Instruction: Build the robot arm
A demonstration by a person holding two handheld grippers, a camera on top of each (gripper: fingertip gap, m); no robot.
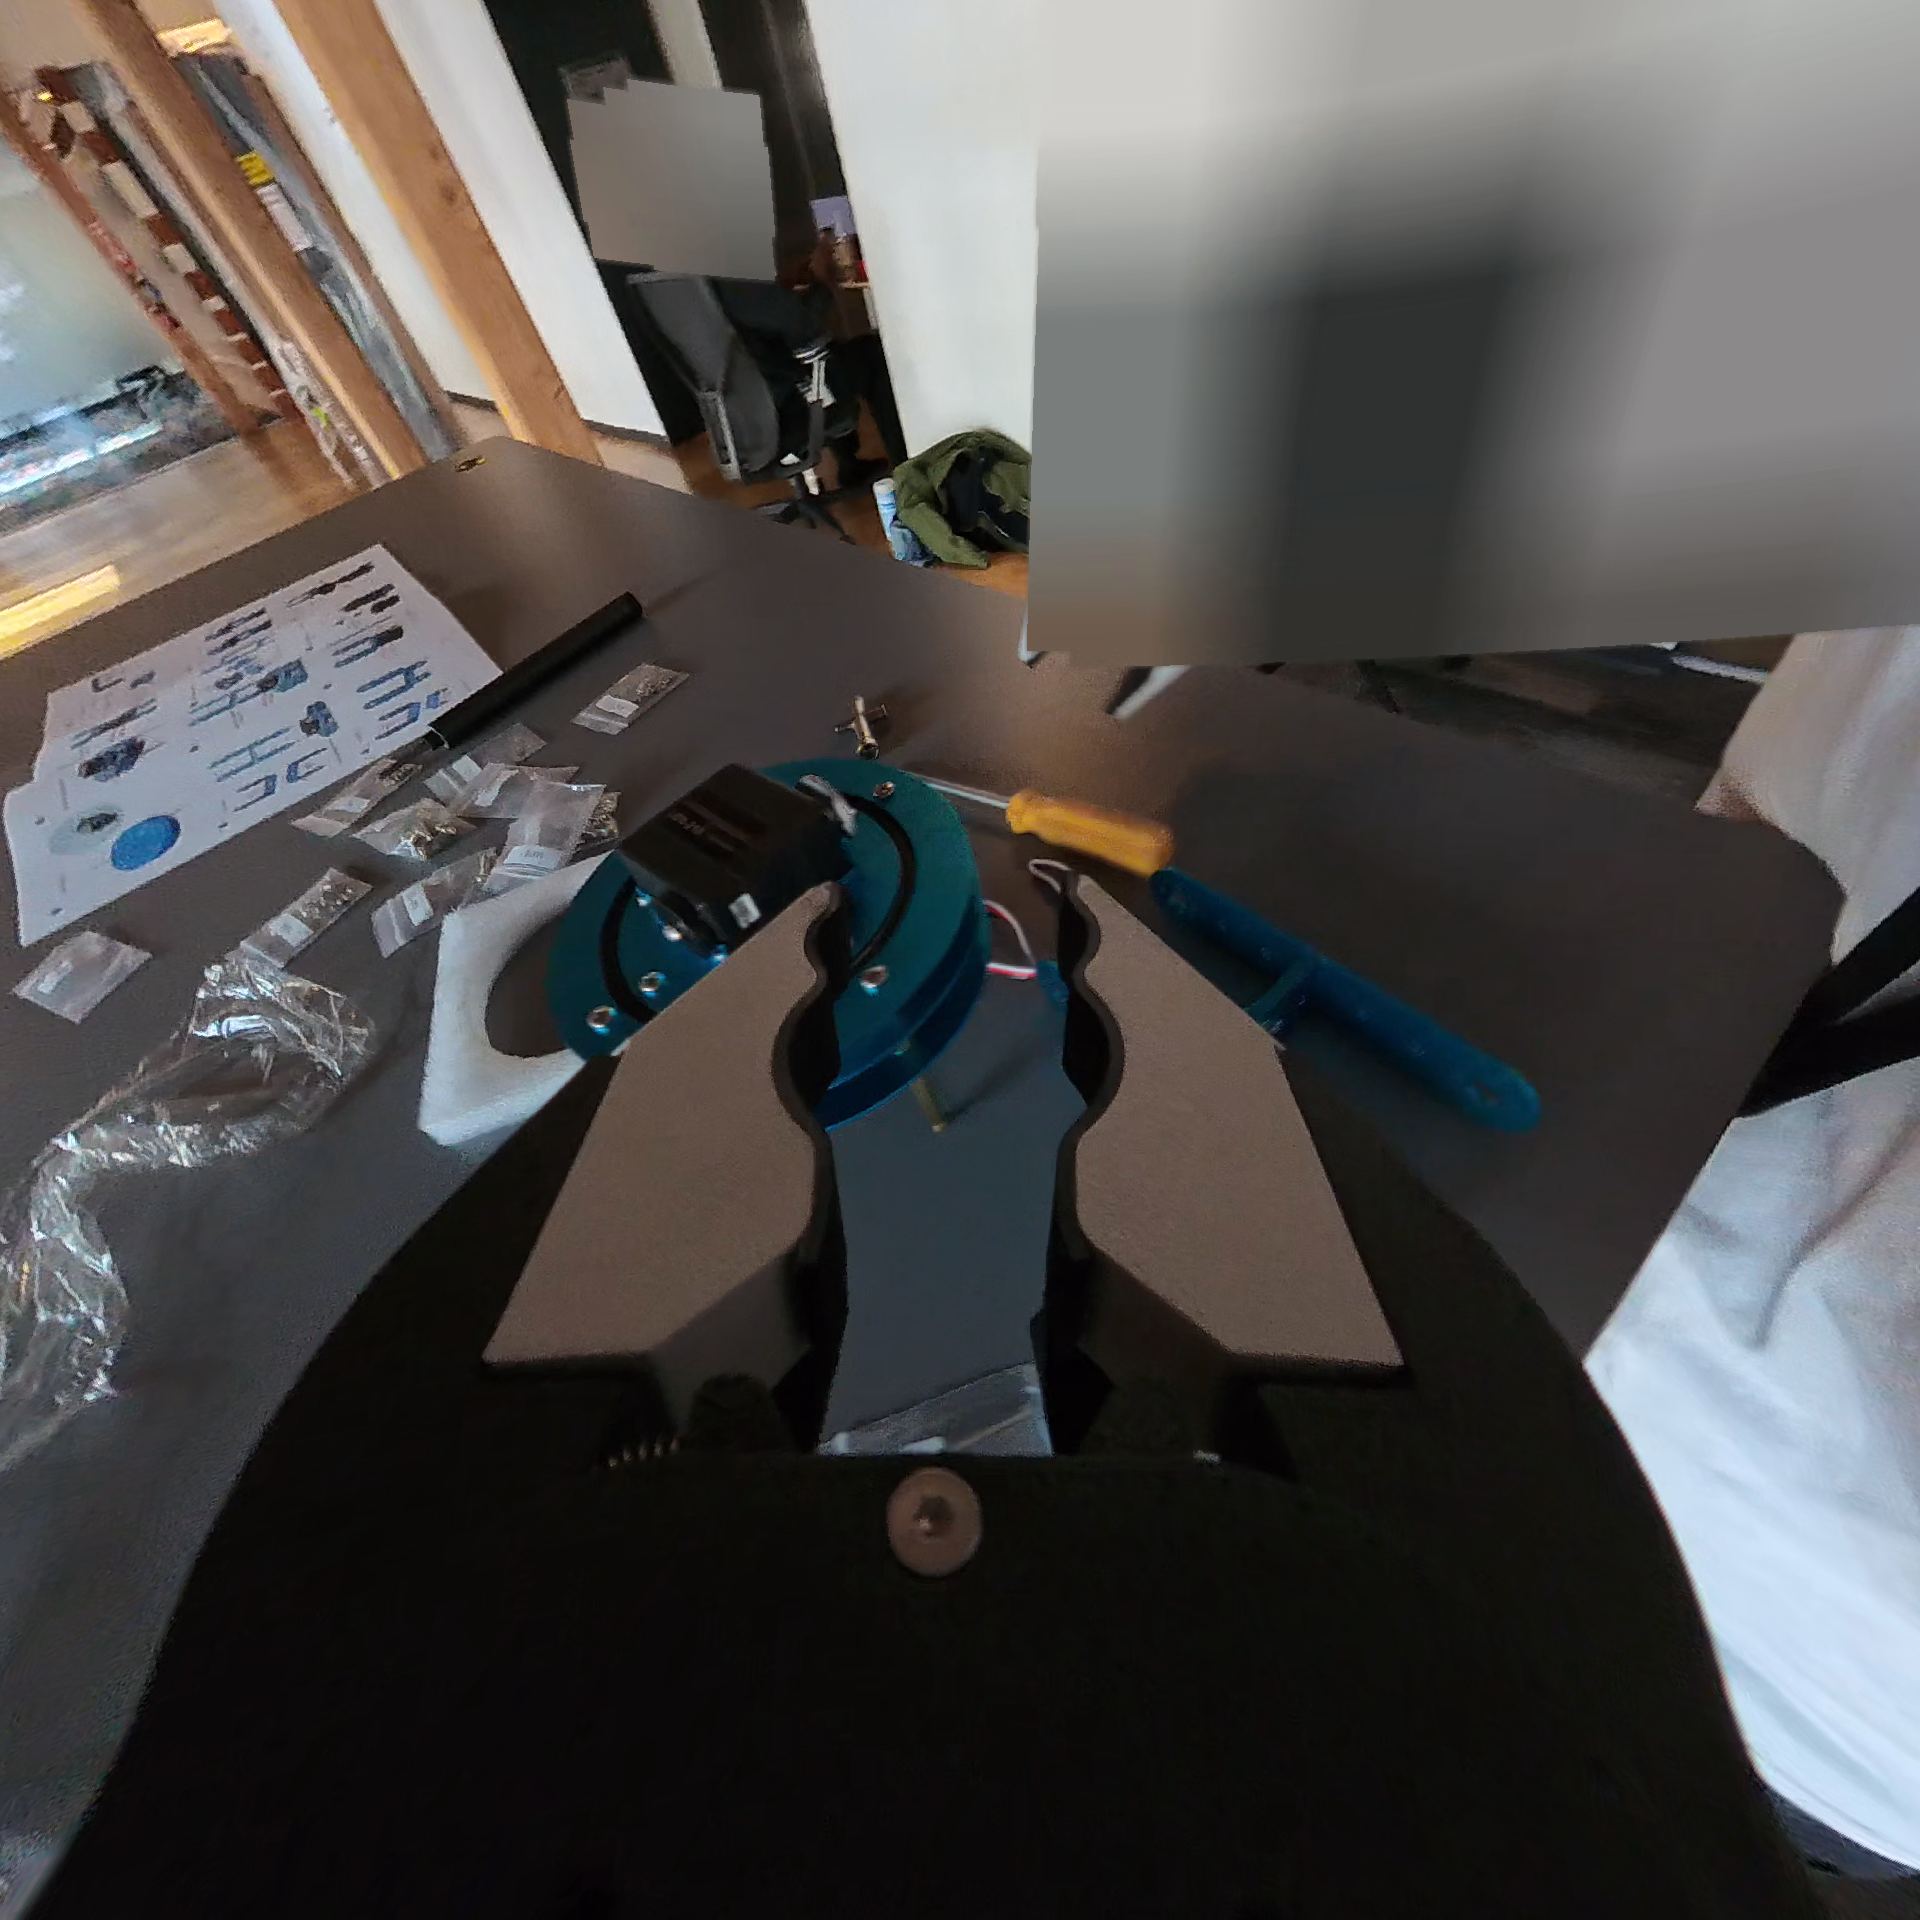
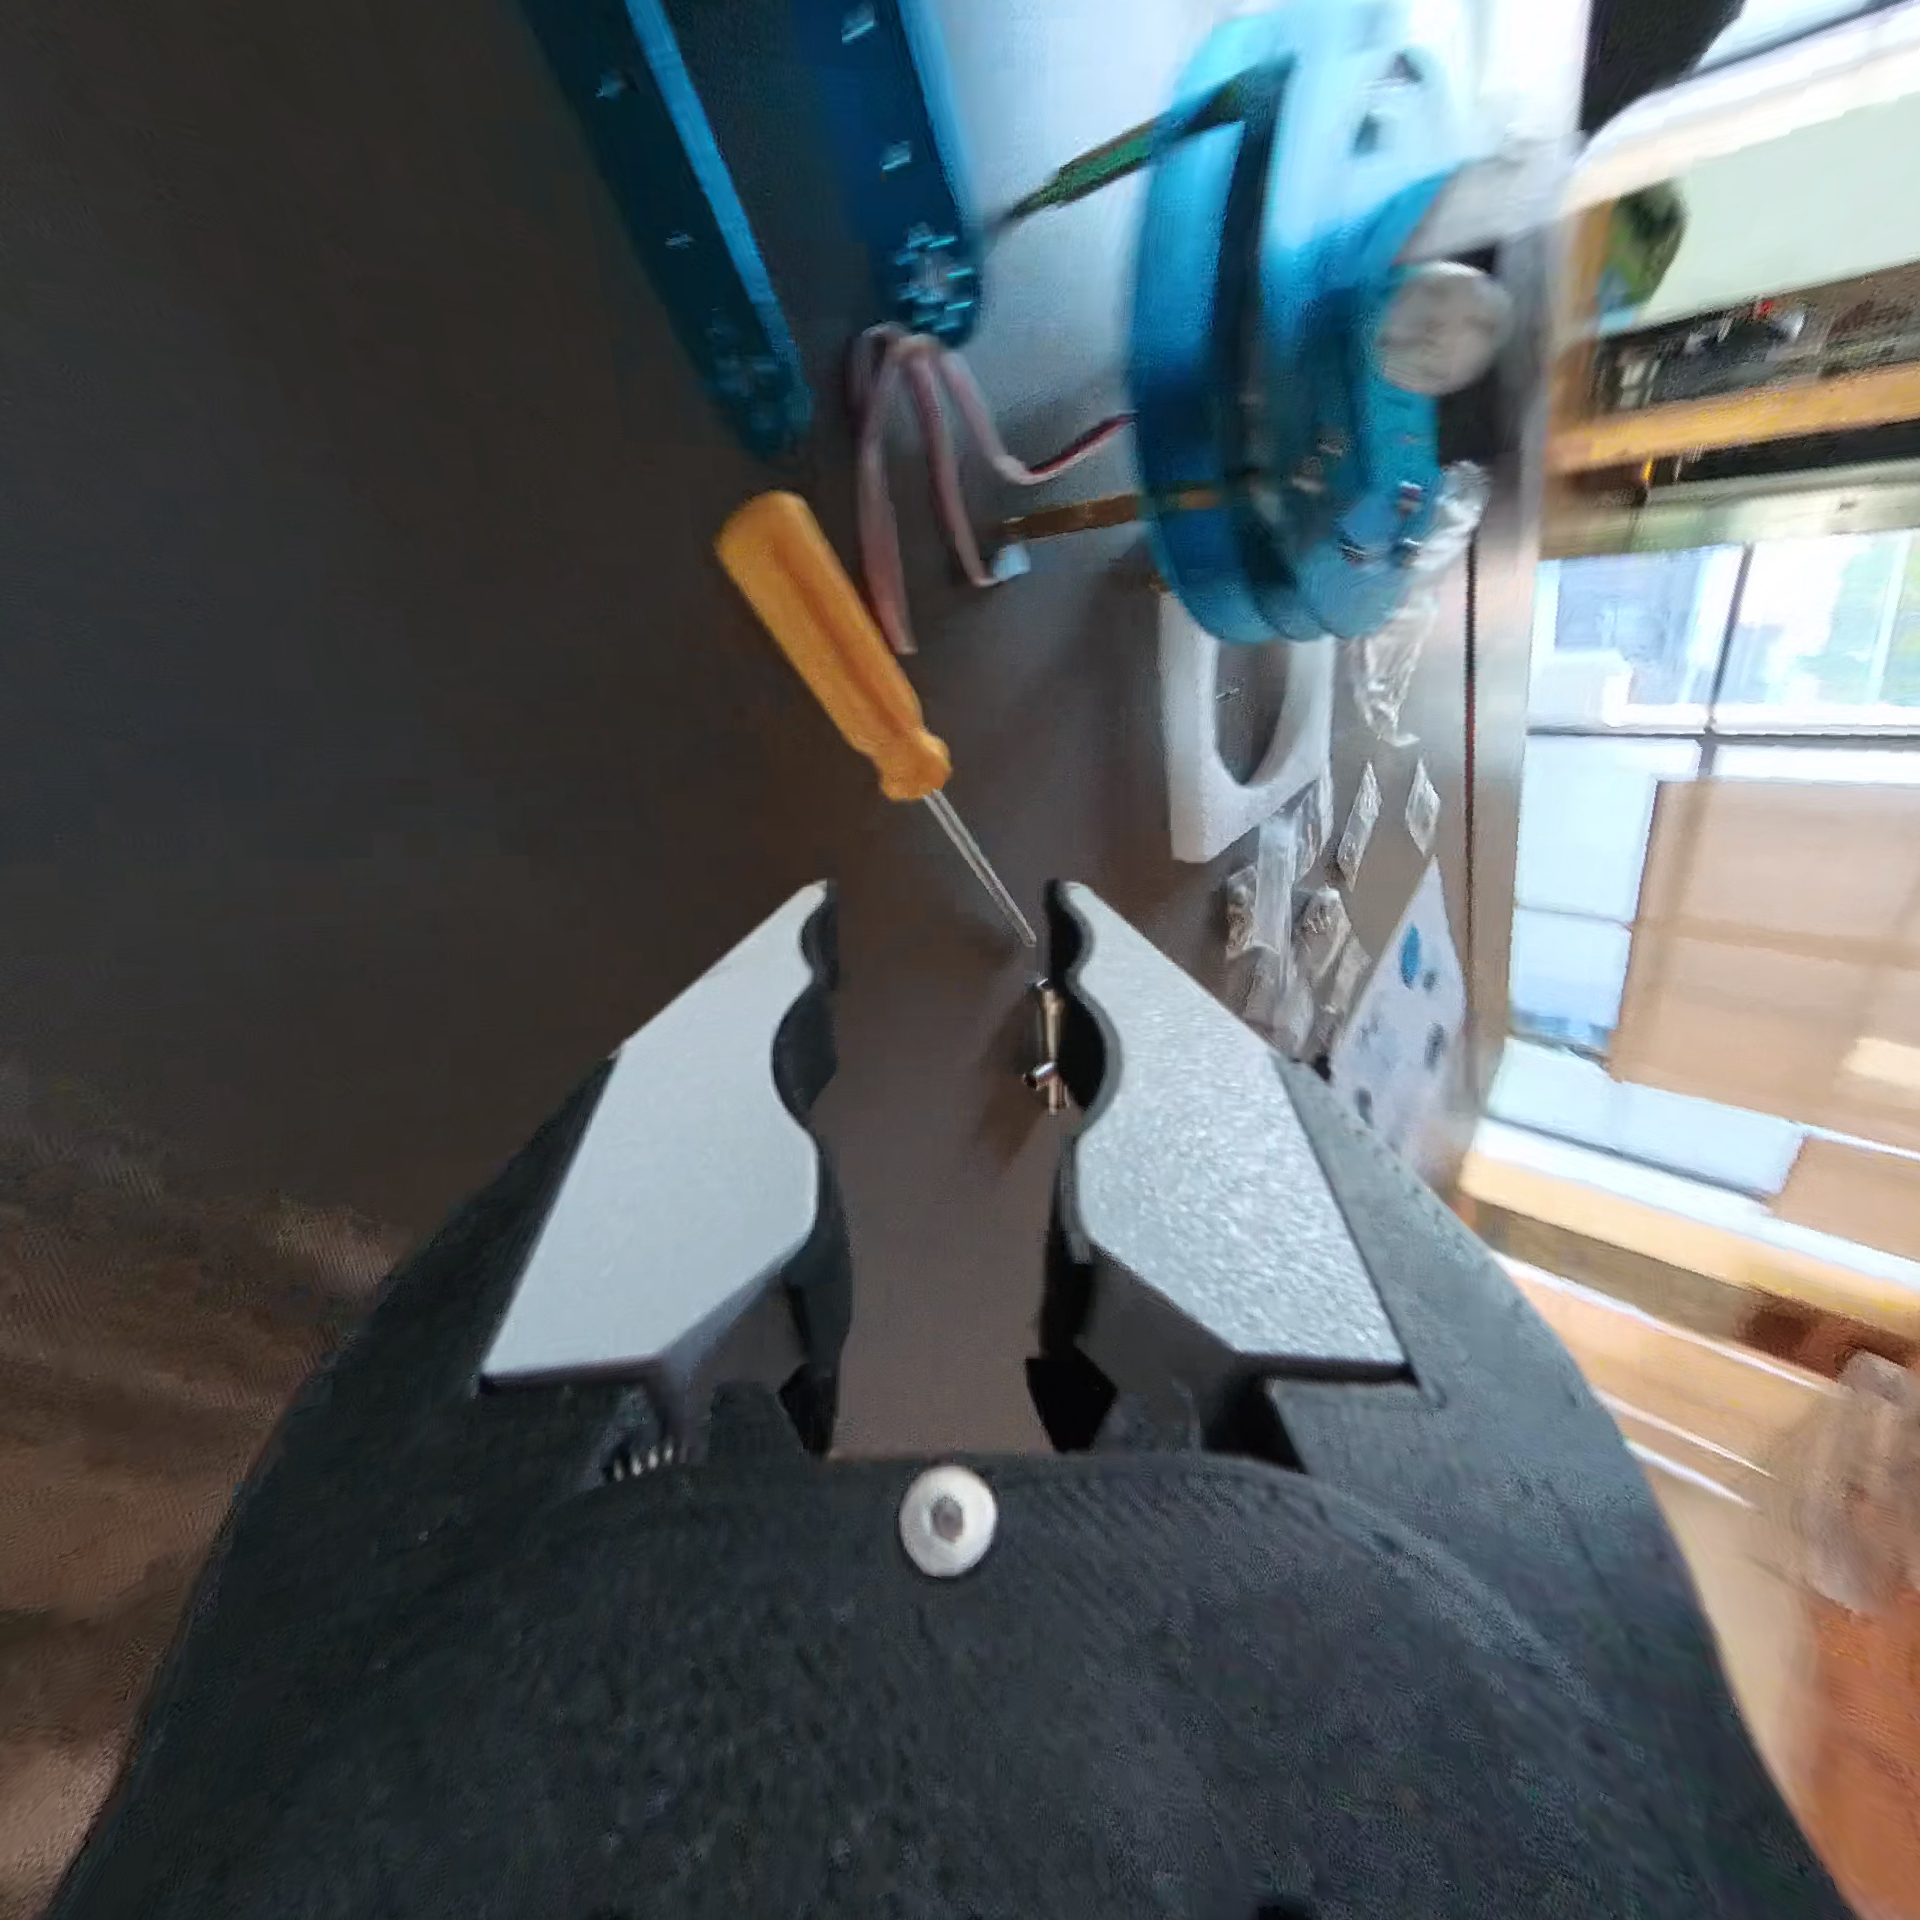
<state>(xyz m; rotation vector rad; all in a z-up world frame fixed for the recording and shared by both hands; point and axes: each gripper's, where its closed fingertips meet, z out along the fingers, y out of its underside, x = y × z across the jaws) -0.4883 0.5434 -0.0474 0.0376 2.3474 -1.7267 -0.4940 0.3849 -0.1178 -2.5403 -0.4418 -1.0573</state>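
On a dark table (image 1: 1403,883), our left gripper (image 1: 940,904) hovers spread and empty above a blue round assembly (image 1: 894,935) at its eleven o'clock. Our right gripper (image 2: 940,904), also spread and empty, hangs over a small metal cross wrench (image 2: 1047,1047) beside its right finger, an orange-handled screwdriver (image 2: 831,644) at twelve o'clock.
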